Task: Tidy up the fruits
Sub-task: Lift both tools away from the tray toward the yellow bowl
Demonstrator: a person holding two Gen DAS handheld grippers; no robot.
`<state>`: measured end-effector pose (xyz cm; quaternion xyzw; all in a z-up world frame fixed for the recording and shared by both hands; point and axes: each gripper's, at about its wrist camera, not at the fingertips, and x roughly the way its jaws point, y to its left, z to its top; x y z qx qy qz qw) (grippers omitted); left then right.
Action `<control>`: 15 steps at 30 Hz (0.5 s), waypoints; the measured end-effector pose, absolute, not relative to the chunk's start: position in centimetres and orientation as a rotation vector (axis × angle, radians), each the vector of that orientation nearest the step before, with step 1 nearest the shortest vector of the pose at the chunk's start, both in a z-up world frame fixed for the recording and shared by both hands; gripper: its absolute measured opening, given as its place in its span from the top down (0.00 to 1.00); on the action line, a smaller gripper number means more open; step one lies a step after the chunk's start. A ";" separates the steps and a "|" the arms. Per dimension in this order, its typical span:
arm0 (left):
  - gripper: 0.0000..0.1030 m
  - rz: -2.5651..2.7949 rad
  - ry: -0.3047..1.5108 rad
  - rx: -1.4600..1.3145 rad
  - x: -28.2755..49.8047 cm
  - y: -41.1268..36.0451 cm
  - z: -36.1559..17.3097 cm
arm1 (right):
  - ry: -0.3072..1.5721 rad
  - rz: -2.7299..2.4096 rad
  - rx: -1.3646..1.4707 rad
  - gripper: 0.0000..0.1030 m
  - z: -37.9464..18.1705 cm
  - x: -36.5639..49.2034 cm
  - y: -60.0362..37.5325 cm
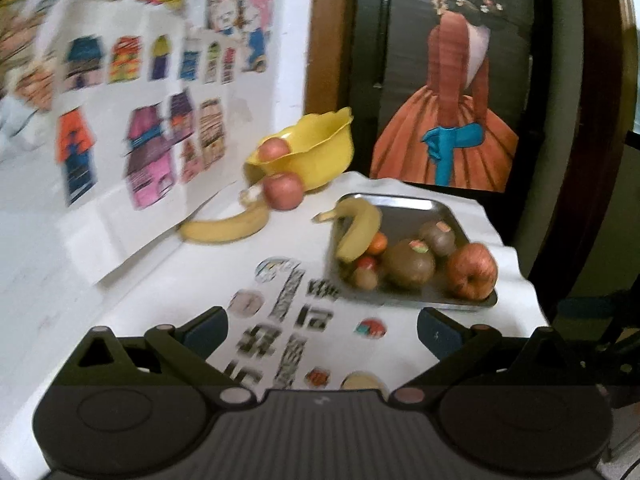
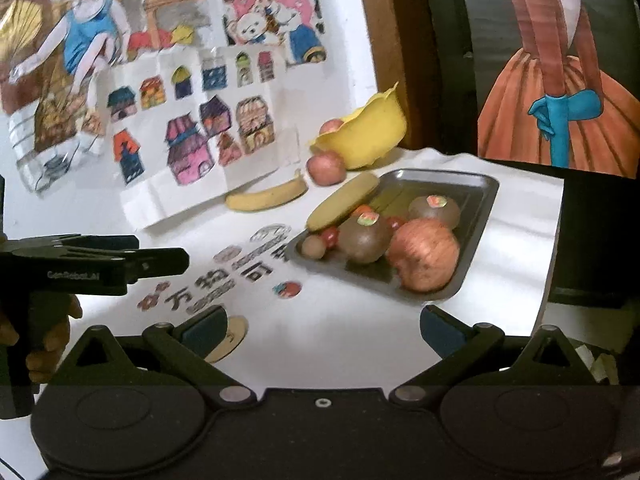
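1. Fruit split between two containers and the bare table (image 1: 168,280): metal tray (image 1: 444,208) chosen as landmark, holding a red apple (image 1: 472,272), two brown stickered kiwis (image 1: 408,266), one banana (image 1: 358,232) propped across its far-left rim, plus several small red and orange fruits too blurred to name.
2. Beyond the tray, toward the wall: yellow bowl (image 1: 320,148) tipped on its side, one apple (image 1: 273,149) in its mouth, another apple (image 1: 282,191) just outside, touching or nearly so.
3. Left of the tray, along the foot of the wall drawings (image 1: 160,128): second banana (image 1: 226,228) lying loose, probably waiting to be sorted.
4. Left claw (image 1: 322,330): released, spread wide, empty, hanging near the tray's front edge over printed lettering, likely readied for a pick.
5. Right claw (image 2: 324,332): likewise released and empty, nearer than the tray, aimed toward it.
6. Left of the tray in the right wrist view: a hand (image 2: 52,336) gripping the left tool's handle.
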<state>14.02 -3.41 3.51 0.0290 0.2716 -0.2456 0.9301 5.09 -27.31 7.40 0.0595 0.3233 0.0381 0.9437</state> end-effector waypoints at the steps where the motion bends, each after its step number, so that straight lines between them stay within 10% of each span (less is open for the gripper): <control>1: 0.00 -0.493 0.560 0.055 13.7 -2.8 3.3 | 0.665 0.081 0.113 0.01 7.4 4.9 -26.7; 15: 0.00 -0.332 0.597 -0.013 11.9 4.8 1.8 | 0.691 0.181 0.003 0.01 7.9 4.7 -20.9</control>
